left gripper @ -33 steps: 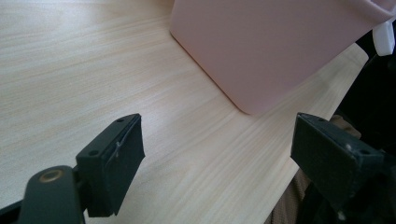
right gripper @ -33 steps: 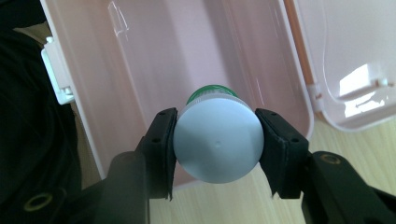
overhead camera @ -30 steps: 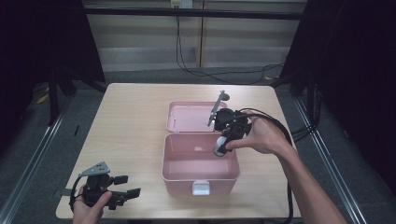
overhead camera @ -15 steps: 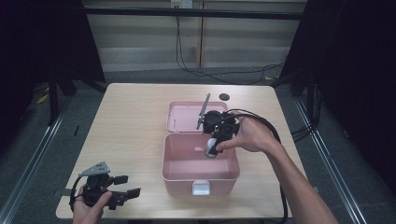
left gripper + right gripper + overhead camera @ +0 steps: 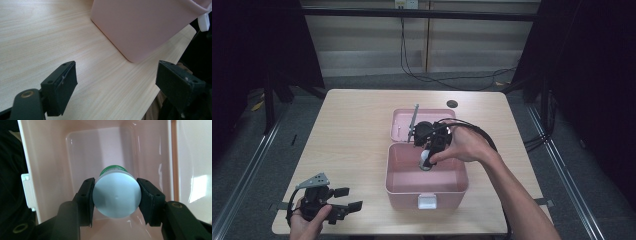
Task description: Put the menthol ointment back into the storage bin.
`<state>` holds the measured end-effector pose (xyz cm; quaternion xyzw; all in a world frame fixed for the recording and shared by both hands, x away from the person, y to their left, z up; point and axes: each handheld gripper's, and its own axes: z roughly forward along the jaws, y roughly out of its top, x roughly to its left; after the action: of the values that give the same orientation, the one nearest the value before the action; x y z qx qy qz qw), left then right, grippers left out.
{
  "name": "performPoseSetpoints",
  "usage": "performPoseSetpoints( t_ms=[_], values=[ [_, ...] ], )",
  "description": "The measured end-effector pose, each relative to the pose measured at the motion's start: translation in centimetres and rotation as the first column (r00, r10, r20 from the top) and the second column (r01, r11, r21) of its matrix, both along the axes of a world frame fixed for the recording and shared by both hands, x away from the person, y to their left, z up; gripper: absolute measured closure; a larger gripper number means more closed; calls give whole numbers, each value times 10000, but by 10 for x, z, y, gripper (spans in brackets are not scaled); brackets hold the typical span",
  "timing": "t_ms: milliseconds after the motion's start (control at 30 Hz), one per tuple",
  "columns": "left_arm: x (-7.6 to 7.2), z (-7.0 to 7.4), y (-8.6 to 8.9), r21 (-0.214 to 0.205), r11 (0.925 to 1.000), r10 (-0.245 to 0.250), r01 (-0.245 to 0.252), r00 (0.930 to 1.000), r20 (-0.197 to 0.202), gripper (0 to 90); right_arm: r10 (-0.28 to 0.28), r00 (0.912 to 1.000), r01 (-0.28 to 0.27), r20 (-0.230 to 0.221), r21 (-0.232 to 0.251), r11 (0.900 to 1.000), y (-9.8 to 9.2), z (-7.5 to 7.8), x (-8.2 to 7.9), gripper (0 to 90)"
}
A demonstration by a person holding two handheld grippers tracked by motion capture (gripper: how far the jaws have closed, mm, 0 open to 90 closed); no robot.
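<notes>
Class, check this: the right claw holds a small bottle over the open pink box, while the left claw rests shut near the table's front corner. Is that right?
One error: the left claw is open, jaws wide apart, as the left gripper view shows. The right claw does hold the bottle over the open pink box.

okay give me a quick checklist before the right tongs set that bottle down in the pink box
1. Grip: right tongs clamp the bottle on both sides: ok.
2. Position: bottle hangs over the open pink box: ok.
3. Landing spot: box floor below looks bare: ok.
4. Lid folded back, out of the way: ok.
5. Left tongs open, resting on the table away from the box: ok.
6. Bottle cap tight: cannot tell.
</notes>
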<state>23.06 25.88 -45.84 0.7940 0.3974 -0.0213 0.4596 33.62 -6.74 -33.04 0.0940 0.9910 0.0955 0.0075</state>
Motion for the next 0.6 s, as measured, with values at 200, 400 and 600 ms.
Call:
performPoseSetpoints(
  t_ms=[200, 400, 600],
  values=[
    [0, 0, 0, -1, 10000, -7, 7, 10000, -17, 170, 181, 9998, -181, 14, -103, 9998, 14, -1, 0, 511],
    [0, 0, 0, -40, 10000, 7, -7, 10000, -7, 171, 382, 9993, -382, 19, -176, 9991, 26, -2, 0, 511],
    [0, 0, 0, -6, 10000, -13, 13, 10000, -7, 171, 631, 9980, -630, 8, -169, 9979, 37, -6, 1, 511]
  ],
)
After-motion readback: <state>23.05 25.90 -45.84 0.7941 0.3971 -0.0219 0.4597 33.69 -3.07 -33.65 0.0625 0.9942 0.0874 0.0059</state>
